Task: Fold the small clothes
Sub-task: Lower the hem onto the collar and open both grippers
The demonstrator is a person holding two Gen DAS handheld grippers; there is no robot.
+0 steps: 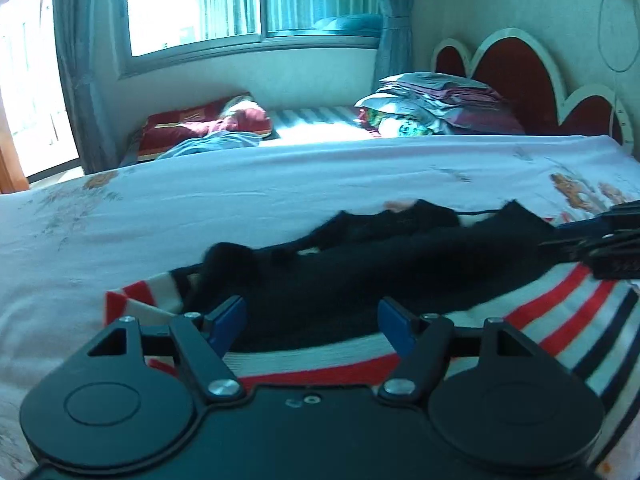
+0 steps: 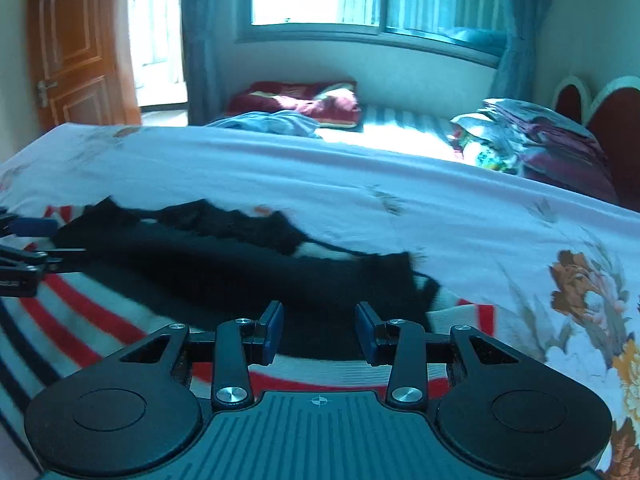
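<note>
Nearest your left wrist camera, your left gripper (image 1: 310,322) stands with its jaws wide apart and nothing between the blue pads (image 1: 394,326); they hover just over the near edge of the black garment (image 1: 360,272) without pressing on it. Your right gripper (image 2: 319,330) has its jaws parted about halfway, also empty, the pads (image 2: 272,330) poised above the same garment's near edge (image 2: 280,276).

The black garment lies spread in a long, rumpled band across a striped cloth (image 1: 560,320) of white, red and dark navy, and both rest on the bed. The garment's far edge is ragged and bunched, and a thin dark strap or cord (image 2: 332,248) trails off it onto the sheet. In your left view your right gripper enters from the right edge (image 1: 600,244), just beside the garment's end; in your right view your left gripper shows at the left edge (image 2: 24,256), by the other end.

Beyond, the pale floral bedsheet (image 2: 440,208) stretches away. At the far side lie a red pillow (image 1: 192,128) with a blue cloth (image 1: 212,144) beside it, and a stack of folded bedding (image 1: 440,108) against the red scalloped headboard (image 1: 512,76). Behind are a window (image 1: 200,4) with blue curtains (image 1: 76,60), and in your right view a wooden door (image 2: 76,44).
</note>
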